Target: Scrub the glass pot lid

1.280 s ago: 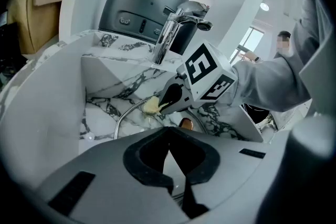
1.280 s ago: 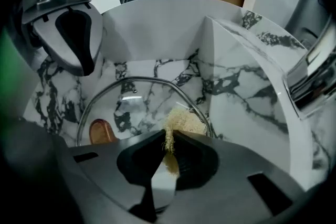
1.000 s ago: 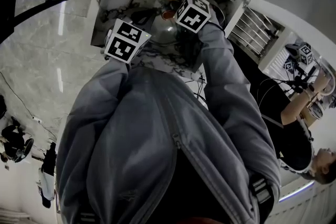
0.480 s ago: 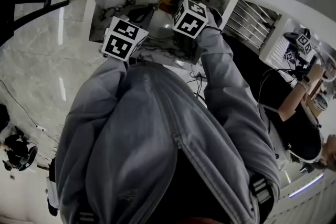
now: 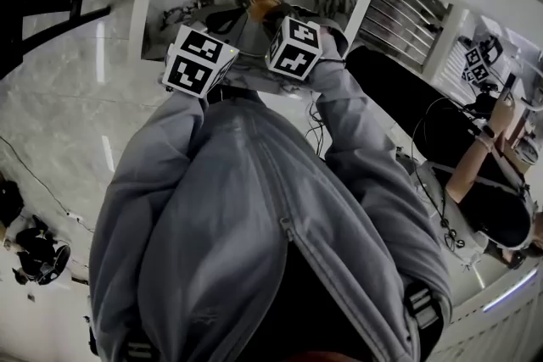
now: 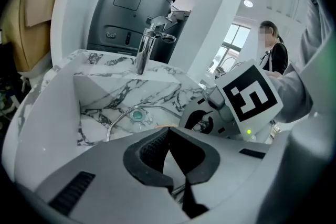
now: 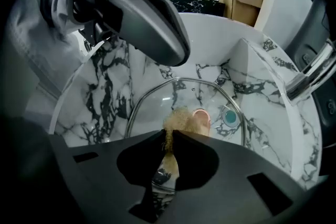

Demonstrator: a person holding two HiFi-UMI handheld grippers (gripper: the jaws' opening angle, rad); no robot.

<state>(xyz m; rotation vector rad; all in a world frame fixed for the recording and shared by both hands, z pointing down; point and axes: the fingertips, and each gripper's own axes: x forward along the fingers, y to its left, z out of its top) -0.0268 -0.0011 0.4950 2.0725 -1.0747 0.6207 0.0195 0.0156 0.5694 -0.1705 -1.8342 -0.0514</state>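
Note:
The glass pot lid [image 7: 152, 102] with its metal rim lies tilted in the marble sink [image 7: 105, 92], its pinkish knob [image 7: 200, 114] beside the teal drain [image 7: 229, 117]. My right gripper [image 7: 169, 136] is shut on a fuzzy tan scrubber [image 7: 177, 119] that rests on the glass. In the head view the scrubber [image 5: 265, 4] shows just beyond the right marker cube [image 5: 294, 45]. My left gripper [image 6: 167, 131] is shut and hovers over the lid's rim [image 6: 113, 122]; nothing shows between its tips. From the right gripper view, the left gripper [image 7: 178, 55] hangs just above the lid's far rim.
A chrome faucet [image 6: 149, 42] stands on the sink's back ledge, with a dark appliance [image 6: 131, 13] behind it. The sink walls close in around the lid. A slatted rack [image 5: 407, 17] sits to the right, and another person [image 5: 484, 157] works further right.
My right gripper has pulled the scrubber back toward me and leftward over the lid. The left gripper has lifted a little. Both stay shut.

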